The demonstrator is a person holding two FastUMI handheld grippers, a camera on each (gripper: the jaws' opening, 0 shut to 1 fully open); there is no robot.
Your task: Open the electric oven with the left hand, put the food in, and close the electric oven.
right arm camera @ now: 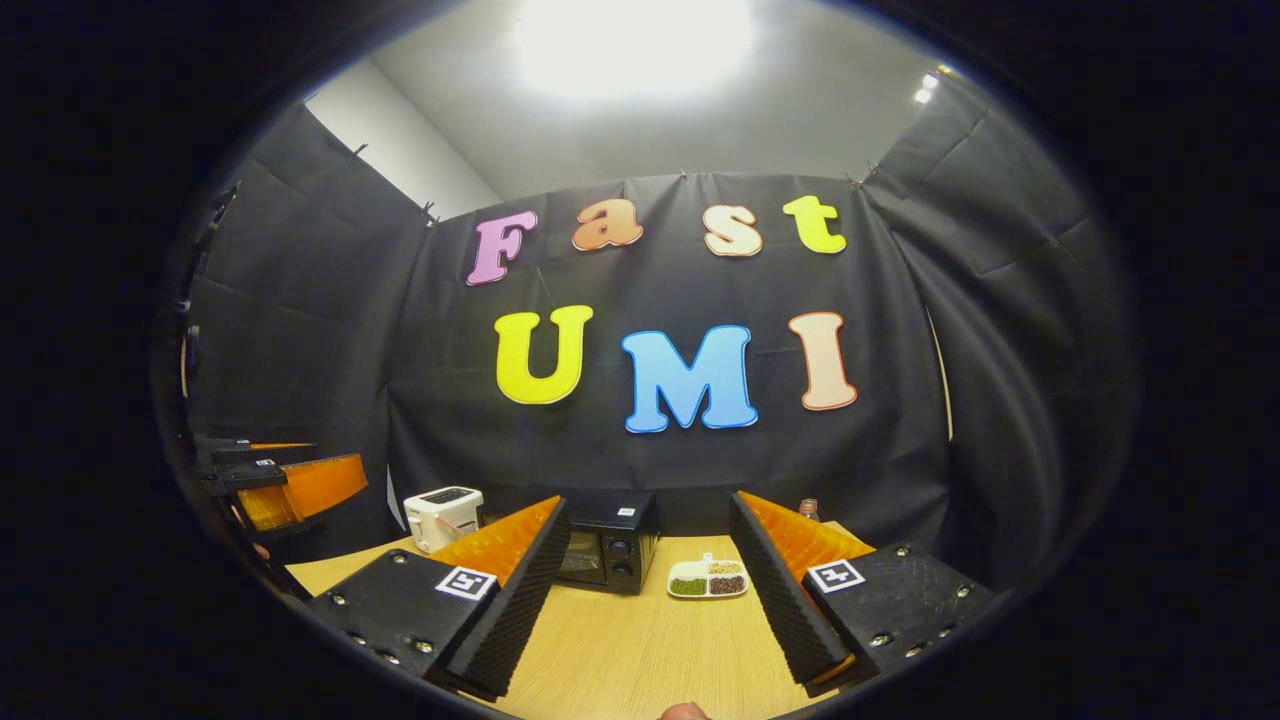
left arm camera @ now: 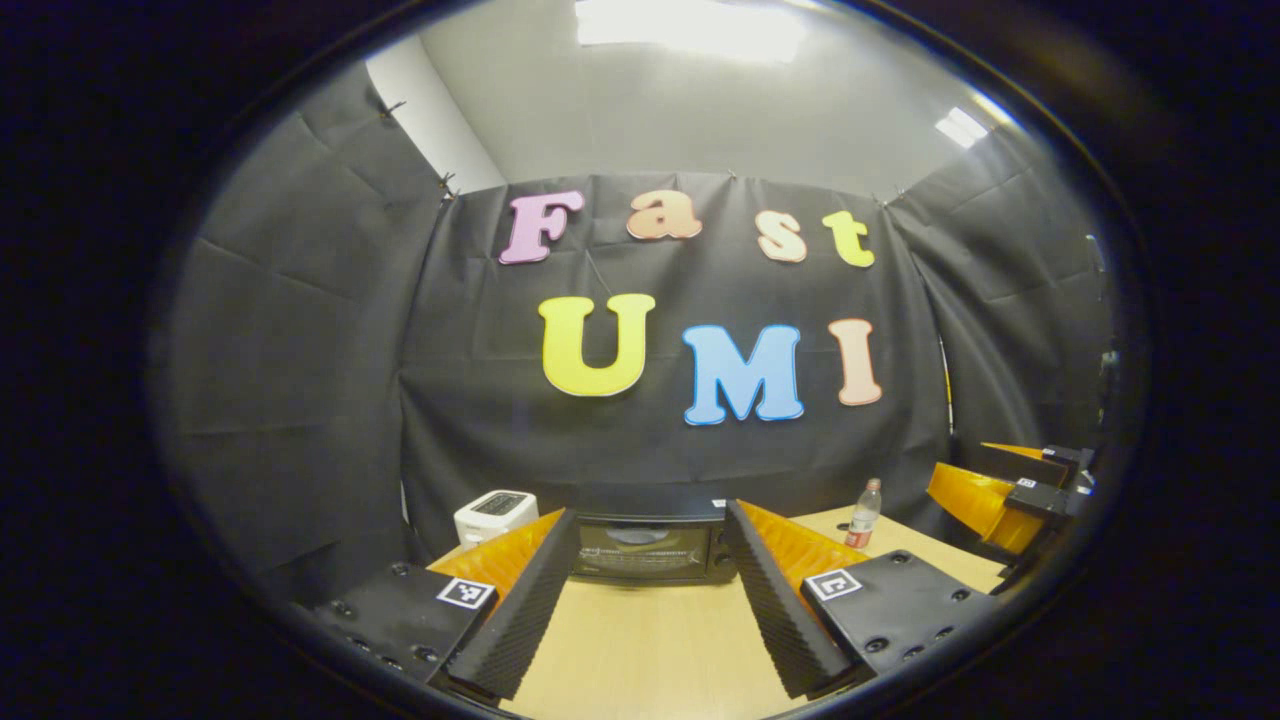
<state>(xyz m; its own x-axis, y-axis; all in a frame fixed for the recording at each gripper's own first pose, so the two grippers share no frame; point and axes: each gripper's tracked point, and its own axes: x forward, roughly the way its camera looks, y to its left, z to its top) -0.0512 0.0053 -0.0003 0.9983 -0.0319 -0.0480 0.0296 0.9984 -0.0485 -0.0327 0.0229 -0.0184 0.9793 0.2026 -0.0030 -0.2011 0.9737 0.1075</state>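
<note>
The left tool (left arm camera: 650, 600) hangs above the pale wooden worktop (left arm camera: 650, 650) with its fingers spread wide and nothing between them. Straight ahead of it, against the far edge, stands the electric oven (left arm camera: 650, 548): a small black box, door closed, with a dark glass window and knobs down its right side. The right tool (right arm camera: 650, 600) is likewise spread and empty. Past its fingers, just right of the oven, lies the food (right arm camera: 708, 580), a white divided dish of green, pale and dark portions. A white toaster (right arm camera: 443, 515) sits near the far left corner, a bottle (left arm camera: 865, 513) toward the far right.
</note>
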